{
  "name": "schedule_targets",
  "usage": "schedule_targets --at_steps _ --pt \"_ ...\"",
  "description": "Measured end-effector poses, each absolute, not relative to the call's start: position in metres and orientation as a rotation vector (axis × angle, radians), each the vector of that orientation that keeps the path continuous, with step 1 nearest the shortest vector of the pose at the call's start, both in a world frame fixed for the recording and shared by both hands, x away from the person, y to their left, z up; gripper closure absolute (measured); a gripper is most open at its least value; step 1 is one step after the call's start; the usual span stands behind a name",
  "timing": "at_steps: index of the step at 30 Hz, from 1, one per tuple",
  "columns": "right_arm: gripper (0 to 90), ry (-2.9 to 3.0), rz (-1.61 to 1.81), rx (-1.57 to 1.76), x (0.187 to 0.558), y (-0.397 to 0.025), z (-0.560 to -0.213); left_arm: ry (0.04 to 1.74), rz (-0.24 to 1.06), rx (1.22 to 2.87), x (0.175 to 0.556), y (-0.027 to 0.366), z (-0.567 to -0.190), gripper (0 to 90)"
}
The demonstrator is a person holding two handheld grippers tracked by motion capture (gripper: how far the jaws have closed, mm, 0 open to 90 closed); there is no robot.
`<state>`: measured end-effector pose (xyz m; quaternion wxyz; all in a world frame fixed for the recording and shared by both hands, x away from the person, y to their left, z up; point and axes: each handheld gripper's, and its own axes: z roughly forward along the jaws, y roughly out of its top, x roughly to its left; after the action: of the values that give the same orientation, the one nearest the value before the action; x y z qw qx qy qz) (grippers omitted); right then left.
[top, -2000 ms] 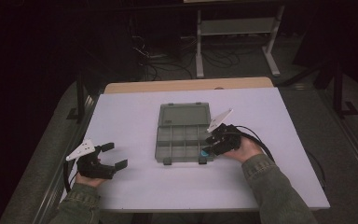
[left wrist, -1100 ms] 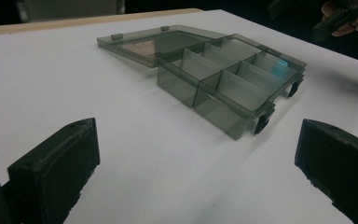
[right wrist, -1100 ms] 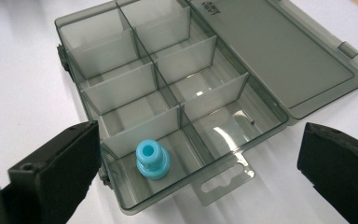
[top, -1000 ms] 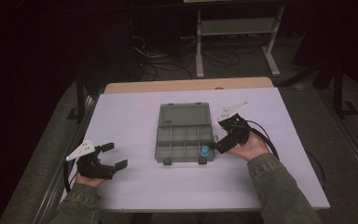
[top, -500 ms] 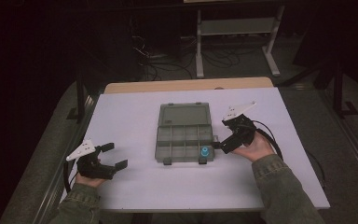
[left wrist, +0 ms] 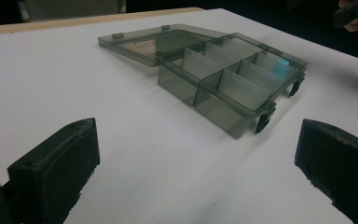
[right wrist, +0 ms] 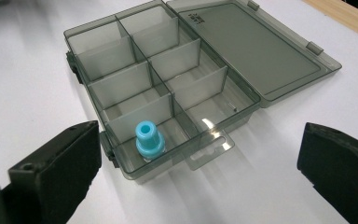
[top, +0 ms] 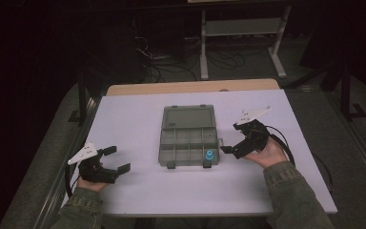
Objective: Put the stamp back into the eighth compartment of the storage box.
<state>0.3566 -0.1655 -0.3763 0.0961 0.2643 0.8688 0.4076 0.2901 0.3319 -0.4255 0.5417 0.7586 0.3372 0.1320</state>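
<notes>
- The blue plastic piece [right wrist: 149, 140] stands upright in a corner compartment of the clear compartment box [top: 188, 143], the corner on the person's side and nearest the right gripper [top: 240, 145]; in the high view it shows at the box's near right corner [top: 209, 155]
- By the look of it, the placing step is done: the piece rests inside the box and touches no jaw
- The right gripper sits just beside the box's right edge, jaws spread wide and holding nothing; in its own view both jaws stand well apart on either side of the box
- The left gripper [top: 109, 163] rests near the left front of the worktop [top: 138, 119], well apart from the box, jaws also spread and empty
- The other seven compartments look empty, and I see no more loose pieces on the worktop
- The lid [right wrist: 254, 46] lies flat, folded back on its hinges away from the person, so the box is not yet closed
- What seems left, as a judgement: fold the lid over and press the front latches [left wrist: 262, 122] shut, unless more pieces are to go in
</notes>
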Motion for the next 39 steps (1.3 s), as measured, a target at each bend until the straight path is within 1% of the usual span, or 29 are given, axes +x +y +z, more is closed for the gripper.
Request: schedule_targets --at_steps 39 --pt "0.0 2.513 1.278 0.85 0.339 -0.201 -0.381 0.8 0.315 1.805 0.29 0.332 -0.426 0.0"
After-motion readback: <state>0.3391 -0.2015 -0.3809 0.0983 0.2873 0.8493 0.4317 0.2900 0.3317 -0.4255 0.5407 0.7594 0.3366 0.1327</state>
